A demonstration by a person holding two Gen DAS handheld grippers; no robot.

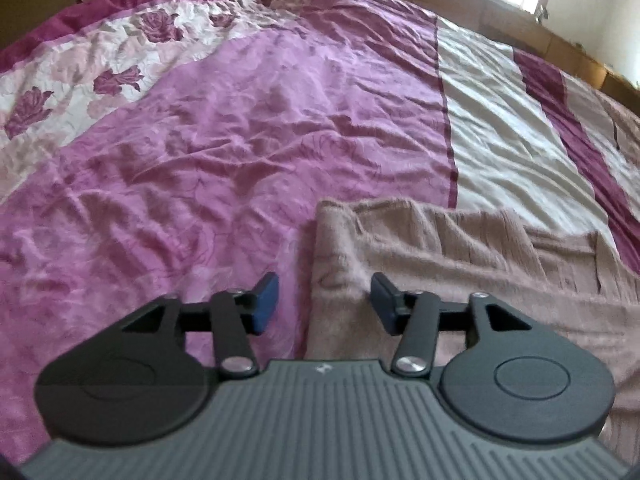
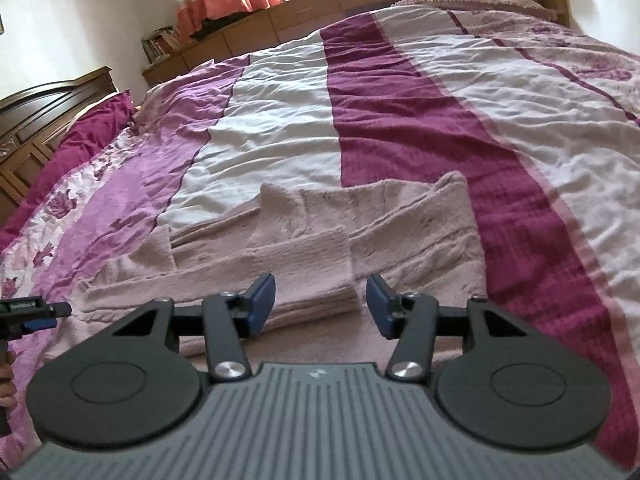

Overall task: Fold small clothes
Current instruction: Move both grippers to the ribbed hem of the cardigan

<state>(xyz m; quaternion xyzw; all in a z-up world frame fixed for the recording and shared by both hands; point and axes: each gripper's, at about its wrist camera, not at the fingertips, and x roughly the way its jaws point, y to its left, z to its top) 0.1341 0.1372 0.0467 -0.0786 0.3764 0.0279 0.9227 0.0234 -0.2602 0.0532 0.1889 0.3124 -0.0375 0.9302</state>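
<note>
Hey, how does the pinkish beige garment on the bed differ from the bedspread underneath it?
The garment is one plain pinkish beige; the bedspread has broad purple, white and magenta stripes, with roses on one band. The garment looks fuzzy and thick, the bedspread thin and crinkled. The garment is small and layered in folds; the bedspread spreads across the whole bed. Both are soft fabric lying flat, and neither is gripped: the left tool and right tool stand open above them.

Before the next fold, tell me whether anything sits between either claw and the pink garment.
Nothing visible does. The left claw and right claw both stand open directly over the garment, which lies alone on the bedspread.
</note>
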